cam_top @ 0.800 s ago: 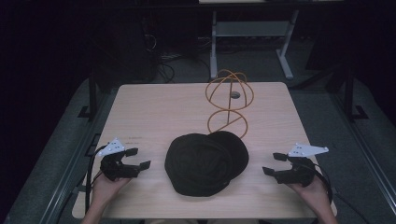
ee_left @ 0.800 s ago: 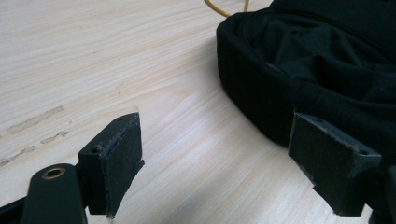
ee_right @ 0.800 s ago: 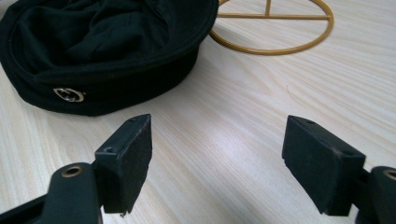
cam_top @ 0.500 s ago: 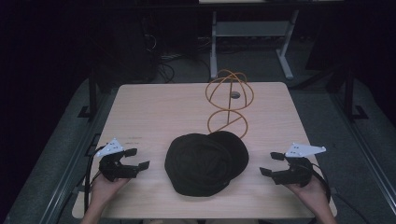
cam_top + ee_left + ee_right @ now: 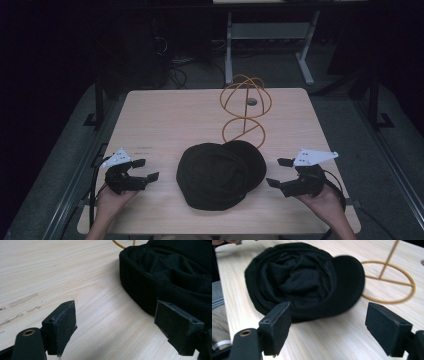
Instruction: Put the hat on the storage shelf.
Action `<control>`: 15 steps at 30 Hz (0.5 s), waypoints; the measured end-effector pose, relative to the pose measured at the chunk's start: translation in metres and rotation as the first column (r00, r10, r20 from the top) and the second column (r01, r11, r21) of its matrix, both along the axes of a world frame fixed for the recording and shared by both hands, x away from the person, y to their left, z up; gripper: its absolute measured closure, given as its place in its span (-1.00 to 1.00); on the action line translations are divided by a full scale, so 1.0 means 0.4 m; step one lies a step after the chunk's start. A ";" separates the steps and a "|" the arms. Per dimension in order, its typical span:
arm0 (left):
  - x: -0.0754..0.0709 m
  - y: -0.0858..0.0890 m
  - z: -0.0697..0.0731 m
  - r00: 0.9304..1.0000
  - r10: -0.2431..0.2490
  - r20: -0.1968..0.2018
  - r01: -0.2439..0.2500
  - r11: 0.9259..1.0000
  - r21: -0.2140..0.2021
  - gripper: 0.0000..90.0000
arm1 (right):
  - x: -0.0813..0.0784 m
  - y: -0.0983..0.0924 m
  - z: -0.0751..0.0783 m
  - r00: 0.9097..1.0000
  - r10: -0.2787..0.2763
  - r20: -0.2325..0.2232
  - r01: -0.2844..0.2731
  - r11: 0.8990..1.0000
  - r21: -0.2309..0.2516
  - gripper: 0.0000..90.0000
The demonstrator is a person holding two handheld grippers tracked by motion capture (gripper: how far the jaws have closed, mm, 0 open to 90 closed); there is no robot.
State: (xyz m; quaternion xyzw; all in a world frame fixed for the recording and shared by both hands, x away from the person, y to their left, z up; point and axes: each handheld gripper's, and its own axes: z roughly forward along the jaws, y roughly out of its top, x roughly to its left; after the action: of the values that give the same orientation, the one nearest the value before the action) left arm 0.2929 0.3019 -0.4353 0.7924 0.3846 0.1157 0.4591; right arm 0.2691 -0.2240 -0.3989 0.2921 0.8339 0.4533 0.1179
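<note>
On the worktop (image 5: 165,120), centre-front: black cap (image 5: 212,175), upturned, beside wire stand (image 5: 244,112). Soft, light, floppy crown; stiffer brim, likely best hold. Left tongs (image 5: 145,170) and right tongs (image 5: 277,172) wide open, empty.

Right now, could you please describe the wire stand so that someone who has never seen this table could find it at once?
Start at the pale wooden table and find the black cap lying near its front middle. Just behind the cap's brim stands the wire stand: a flat ring base, a thin stem and an open globe of hoops on top. It is the only orange, see-through thing there.
</note>
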 end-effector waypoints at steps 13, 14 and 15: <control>-0.001 0.000 0.000 1.000 0.000 0.002 0.000 1.000 -0.001 -0.62 | -0.002 0.100 0.026 0.994 0.109 0.007 -0.109 0.993 -0.041 -0.55; -0.001 0.000 0.000 1.000 -0.001 0.003 0.001 1.000 -0.001 -0.62 | -0.003 0.117 0.023 0.992 0.128 0.002 -0.128 0.991 -0.049 -0.55; -0.001 0.000 0.000 1.000 -0.001 0.003 0.001 1.000 -0.001 -0.62 | -0.003 0.117 0.023 0.992 0.128 0.002 -0.128 0.991 -0.049 -0.55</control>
State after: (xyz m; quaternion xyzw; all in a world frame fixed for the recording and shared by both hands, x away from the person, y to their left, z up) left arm 0.2926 0.3020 -0.4352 0.7922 0.3836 0.1164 0.4602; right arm 0.2680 -0.1772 -0.3895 0.2340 0.8613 0.4403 0.0976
